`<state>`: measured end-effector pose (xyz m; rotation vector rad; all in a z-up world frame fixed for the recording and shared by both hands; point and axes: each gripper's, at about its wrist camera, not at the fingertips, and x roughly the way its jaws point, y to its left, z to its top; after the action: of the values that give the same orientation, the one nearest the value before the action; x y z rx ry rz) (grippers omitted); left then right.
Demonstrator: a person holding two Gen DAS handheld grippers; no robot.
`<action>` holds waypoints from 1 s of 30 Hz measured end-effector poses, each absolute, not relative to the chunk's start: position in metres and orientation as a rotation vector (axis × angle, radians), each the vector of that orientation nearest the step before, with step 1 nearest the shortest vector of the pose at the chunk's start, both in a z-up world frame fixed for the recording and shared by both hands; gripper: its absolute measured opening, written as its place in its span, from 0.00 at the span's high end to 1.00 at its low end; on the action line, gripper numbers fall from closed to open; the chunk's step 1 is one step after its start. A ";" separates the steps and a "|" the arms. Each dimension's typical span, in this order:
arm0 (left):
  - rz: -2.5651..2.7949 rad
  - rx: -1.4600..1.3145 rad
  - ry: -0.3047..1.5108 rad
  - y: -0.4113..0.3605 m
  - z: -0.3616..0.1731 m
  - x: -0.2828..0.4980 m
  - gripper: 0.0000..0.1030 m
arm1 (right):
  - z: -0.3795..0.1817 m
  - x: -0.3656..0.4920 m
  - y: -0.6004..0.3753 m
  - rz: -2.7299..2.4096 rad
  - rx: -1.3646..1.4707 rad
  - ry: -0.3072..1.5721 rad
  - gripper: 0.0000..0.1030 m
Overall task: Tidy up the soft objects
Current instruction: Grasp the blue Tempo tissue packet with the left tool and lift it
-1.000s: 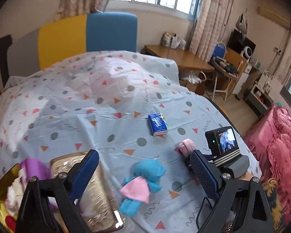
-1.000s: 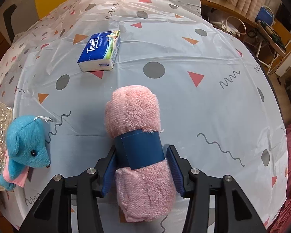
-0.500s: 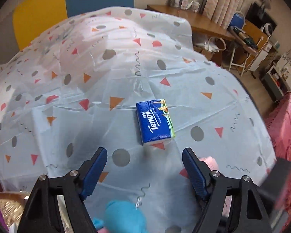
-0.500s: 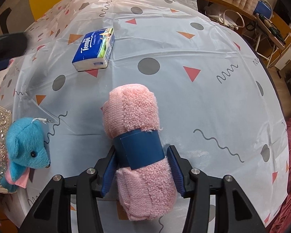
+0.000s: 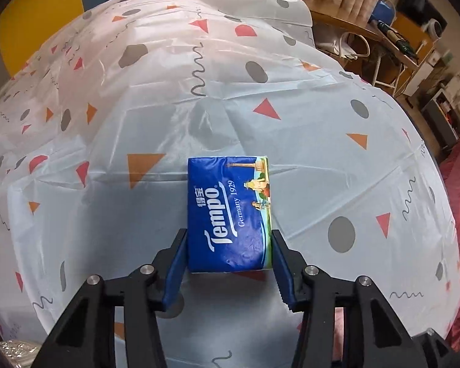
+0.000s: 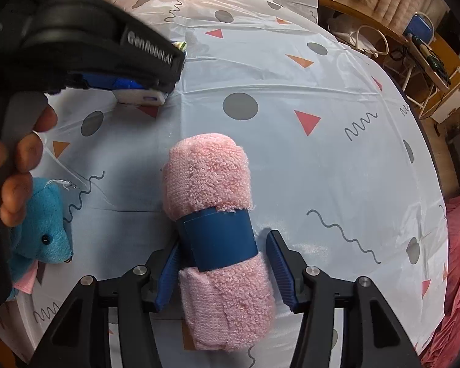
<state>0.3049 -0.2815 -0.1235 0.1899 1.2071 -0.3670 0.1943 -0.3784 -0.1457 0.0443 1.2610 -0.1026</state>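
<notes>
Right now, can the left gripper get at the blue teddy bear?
Probably not yet: the left gripper, jaws just closing, is busy around the tissue pack. The bear lies uncovered on the sheet near the hand.

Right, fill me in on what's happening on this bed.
A person is sorting soft things with a gripper in each hand. The left gripper has just been closing around a blue Tempo tissue pack lying on the patterned sheet, its pads at the pack's sides. The right gripper straddles a rolled pink towel at its blue band. A blue plush toy lies nearby.
</notes>
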 end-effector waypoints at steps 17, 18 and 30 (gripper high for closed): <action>-0.144 0.181 0.992 -0.182 0.001 0.310 0.50 | -0.148 0.179 -0.366 -0.092 -0.035 1.209 0.50; -0.117 0.174 0.971 -0.170 0.011 0.310 0.50 | -0.145 0.178 -0.365 -0.091 -0.045 1.204 0.51; 0.155 0.049 0.756 0.037 0.103 0.250 0.50 | -0.144 0.171 -0.355 -0.084 -0.081 1.156 0.53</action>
<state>0.2498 0.0368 0.1025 0.0491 0.7559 0.1547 0.1706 -0.3548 -0.1436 -0.0806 1.1560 -0.0842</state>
